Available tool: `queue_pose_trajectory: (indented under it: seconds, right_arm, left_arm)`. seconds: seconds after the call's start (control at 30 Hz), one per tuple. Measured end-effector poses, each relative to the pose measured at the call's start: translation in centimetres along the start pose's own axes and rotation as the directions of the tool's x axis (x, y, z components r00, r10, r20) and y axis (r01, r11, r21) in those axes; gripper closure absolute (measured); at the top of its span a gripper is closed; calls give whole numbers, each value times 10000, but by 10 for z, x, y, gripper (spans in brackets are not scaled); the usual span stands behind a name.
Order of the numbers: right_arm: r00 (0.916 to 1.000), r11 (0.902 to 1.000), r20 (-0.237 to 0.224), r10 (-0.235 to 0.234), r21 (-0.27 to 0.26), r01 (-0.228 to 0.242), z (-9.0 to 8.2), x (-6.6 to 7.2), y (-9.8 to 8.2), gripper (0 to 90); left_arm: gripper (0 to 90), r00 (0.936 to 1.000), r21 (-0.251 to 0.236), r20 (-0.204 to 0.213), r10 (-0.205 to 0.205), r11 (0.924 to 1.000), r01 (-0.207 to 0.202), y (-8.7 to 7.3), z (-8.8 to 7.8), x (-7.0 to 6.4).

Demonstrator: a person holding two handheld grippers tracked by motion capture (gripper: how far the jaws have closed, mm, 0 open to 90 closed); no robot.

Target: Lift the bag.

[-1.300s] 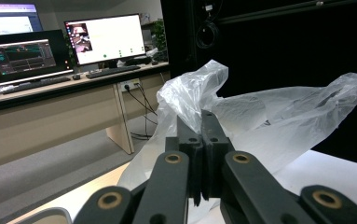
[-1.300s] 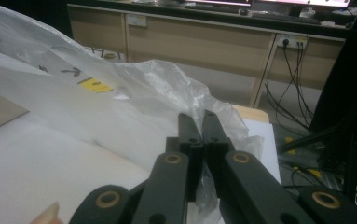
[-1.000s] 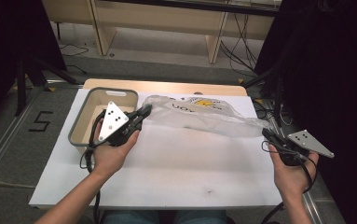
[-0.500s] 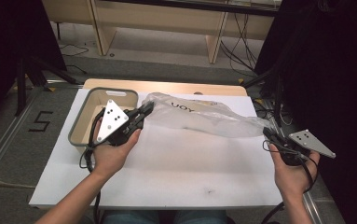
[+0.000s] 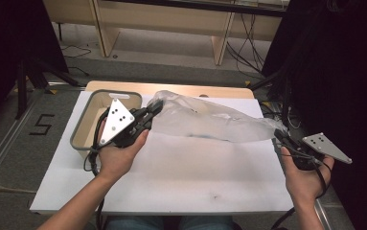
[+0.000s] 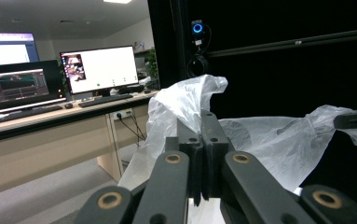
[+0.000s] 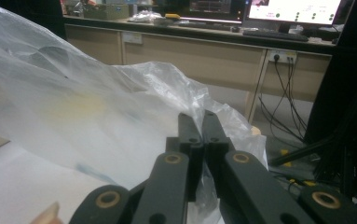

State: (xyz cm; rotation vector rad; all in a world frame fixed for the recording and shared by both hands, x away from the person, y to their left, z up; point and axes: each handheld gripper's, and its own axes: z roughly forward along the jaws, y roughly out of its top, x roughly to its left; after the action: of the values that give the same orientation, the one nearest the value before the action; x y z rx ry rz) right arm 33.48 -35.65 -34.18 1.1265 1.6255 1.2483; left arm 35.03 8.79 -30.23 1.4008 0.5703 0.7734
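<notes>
Since the earlier frame, your left gripper (image 5: 153, 109) has lifted its end of the plastic bag (image 5: 210, 122) slightly. Both grippers, right gripper (image 5: 280, 136) included, stay clamped on the bag, stretched above the table (image 5: 171, 182). Next, keep tension while moving it.

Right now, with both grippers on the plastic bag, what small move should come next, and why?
Probably lift both ends a little and ease them apart. The left gripper and the right gripper are each shut on an end of the plastic bag, which sags in a rumpled heap across the white table beside the grey bin. Gentle tension would likely smooth it out.
</notes>
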Motion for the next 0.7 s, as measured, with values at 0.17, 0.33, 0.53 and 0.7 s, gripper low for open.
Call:
queue_pose_trajectory:
  seconds: [0.17, 0.33, 0.53, 0.7]
  right_arm:
    - [10000, 10000, 32, -1, -18, 1, -1, -1, 0, 900]
    - [10000, 9999, 57, 8, -118, -8, -5, -1, 3, 900]
    - [10000, 9996, 47, -11, -273, 12, -7, 0, 7, 900]
    - [10000, 9998, 9, 12, -220, -11, -7, 1, 6, 900]
  left_arm:
    - [891, 10000, -108, 55, 27, 9999, -26, 4, 1, -1]
    - [892, 10000, -238, 42, -7, 9997, 8, 7, 0, -1]
    - [891, 10000, -347, 11, -33, 9994, 34, 10, -1, -1]
    - [891, 10000, -408, -35, -39, 9992, 38, 11, 0, 0]
